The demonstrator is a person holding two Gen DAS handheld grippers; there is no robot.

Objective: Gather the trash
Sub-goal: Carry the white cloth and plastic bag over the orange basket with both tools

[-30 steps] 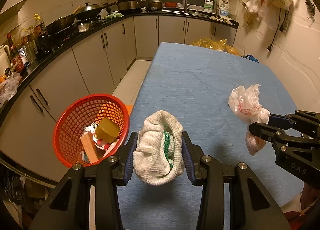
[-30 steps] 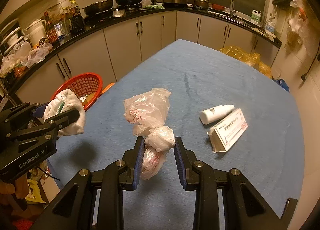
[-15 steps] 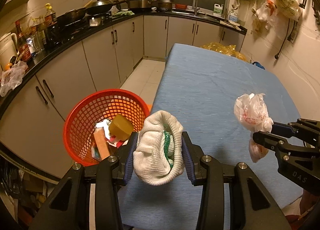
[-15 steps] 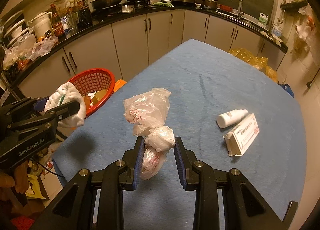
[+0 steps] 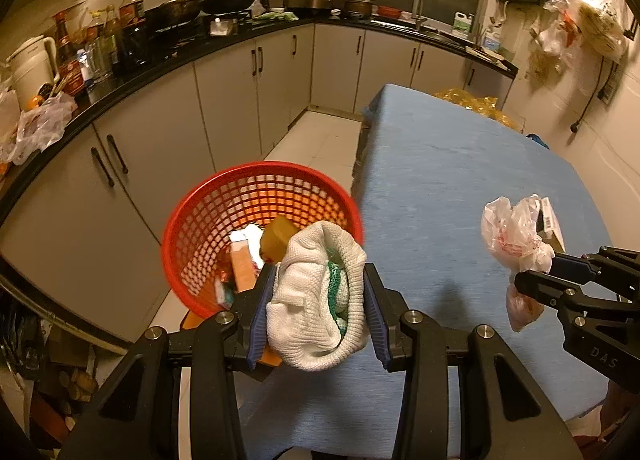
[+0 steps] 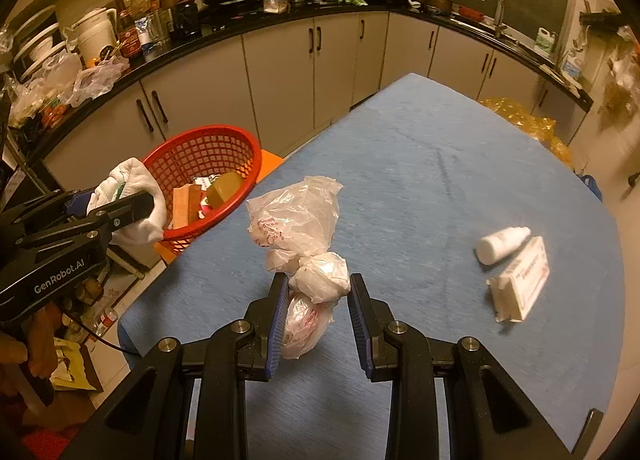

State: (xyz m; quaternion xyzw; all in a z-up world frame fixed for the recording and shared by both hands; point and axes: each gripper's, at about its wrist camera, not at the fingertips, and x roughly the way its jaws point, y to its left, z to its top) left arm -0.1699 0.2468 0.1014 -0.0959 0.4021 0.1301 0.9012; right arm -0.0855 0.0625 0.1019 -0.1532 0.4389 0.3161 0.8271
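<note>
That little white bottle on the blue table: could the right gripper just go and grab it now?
Probably not yet. The right gripper is already shut on a knotted plastic bag, so it has no free grip. The white bottle lies in the open beside a box, with nothing blocking the path.

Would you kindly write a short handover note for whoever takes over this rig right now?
Left gripper: shut on the white cloth, held at the table edge beside the red basket.
Right gripper: shut on the knotted plastic bag, above the blue table.
Done: basket already holds some scraps.
Left: drop cloth and bag into the basket; then collect the small white bottle and the box lying on the table.
</note>
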